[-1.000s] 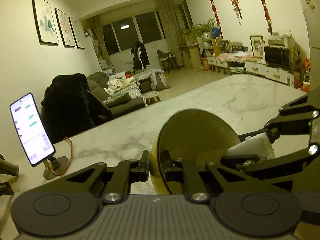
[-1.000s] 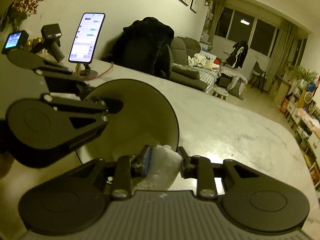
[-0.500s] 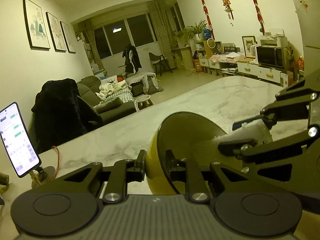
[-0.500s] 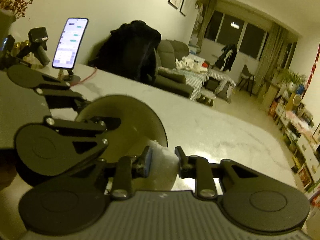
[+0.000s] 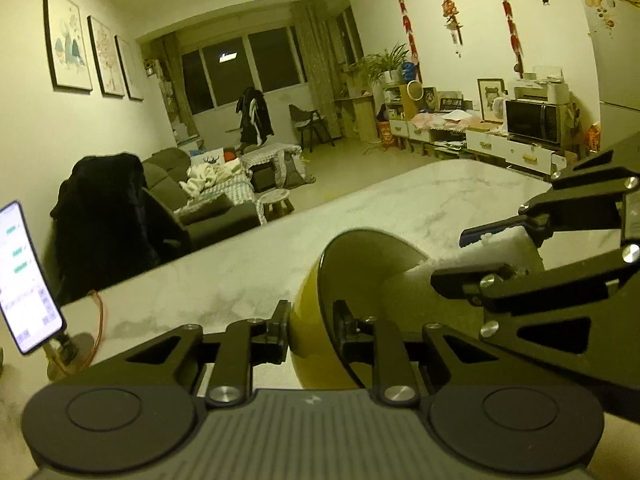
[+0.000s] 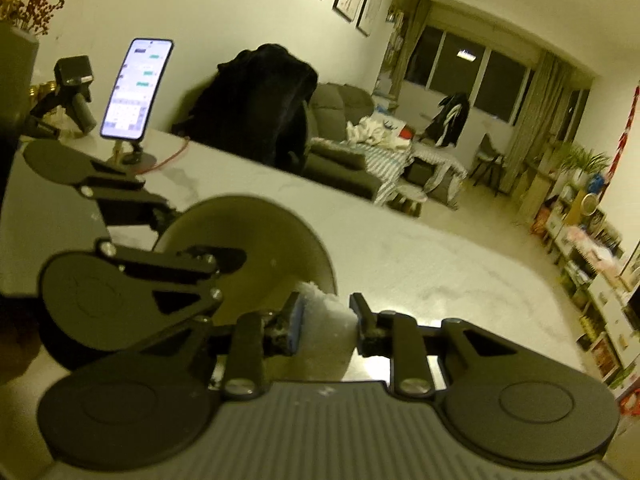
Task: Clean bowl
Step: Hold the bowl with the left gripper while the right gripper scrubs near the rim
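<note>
A yellow bowl (image 5: 316,328) with a pale inside is held tilted above the marble table (image 5: 400,208). My left gripper (image 5: 312,320) is shut on the bowl's rim, one finger outside and one inside. My right gripper (image 6: 326,316) is shut on a white sponge with a blue backing (image 6: 328,316). In the right wrist view the bowl (image 6: 256,232) is just ahead and the sponge sits at its near rim. In the left wrist view the sponge (image 5: 500,248) and the right gripper (image 5: 480,256) are at the bowl's right edge.
A lit phone on a stand (image 6: 136,88) with an orange cable stands at the table's far left; it also shows in the left wrist view (image 5: 24,280). A small camera on a tripod (image 6: 74,88) is beside it. A chair draped in a black coat (image 6: 256,104) is behind the table.
The sponge has drawn back from inside the bowl to its rim. Both grippers have shifted and turned slightly with the bowl. Grips are unchanged.
</note>
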The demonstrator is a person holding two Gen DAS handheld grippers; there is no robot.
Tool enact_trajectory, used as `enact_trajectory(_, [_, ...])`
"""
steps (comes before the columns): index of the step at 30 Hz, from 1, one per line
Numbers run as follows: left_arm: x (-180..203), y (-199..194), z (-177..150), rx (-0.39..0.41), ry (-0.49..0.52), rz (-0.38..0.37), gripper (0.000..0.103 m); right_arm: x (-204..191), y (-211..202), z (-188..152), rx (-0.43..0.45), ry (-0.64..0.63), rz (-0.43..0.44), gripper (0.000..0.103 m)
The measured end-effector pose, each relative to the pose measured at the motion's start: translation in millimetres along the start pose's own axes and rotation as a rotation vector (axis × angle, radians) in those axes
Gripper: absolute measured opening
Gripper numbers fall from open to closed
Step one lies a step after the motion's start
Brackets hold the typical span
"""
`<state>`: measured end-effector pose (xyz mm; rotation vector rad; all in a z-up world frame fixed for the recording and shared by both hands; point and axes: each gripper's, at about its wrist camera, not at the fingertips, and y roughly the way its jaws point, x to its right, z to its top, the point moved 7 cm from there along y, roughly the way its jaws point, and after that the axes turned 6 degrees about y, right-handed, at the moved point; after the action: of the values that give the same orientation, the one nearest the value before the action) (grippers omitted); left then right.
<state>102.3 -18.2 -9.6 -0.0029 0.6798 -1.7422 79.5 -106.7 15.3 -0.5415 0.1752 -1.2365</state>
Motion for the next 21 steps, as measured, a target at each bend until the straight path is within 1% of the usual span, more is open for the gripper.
enact_trajectory(4, [9,5,4,0.007,0.023,0.000,0.022,12,2,-6,-0.020,0.027,-0.018,0.027])
enact_trajectory(8, [15,12,2,-0.007,0.027,-0.008,0.022,16,5,-18,-0.051,0.052,-0.002,0.027])
enact_trajectory(12, [16,16,-3,-0.018,0.022,-0.018,0.023,15,6,-22,-0.057,0.059,0.007,0.027])
enact_trajectory(16, [14,16,2,-0.010,0.010,-0.028,0.022,15,4,-17,-0.047,0.055,0.006,0.027])
enact_trajectory(21, [17,15,12,0.008,0.029,-0.025,0.022,25,1,-4,-0.017,0.055,-0.030,0.027])
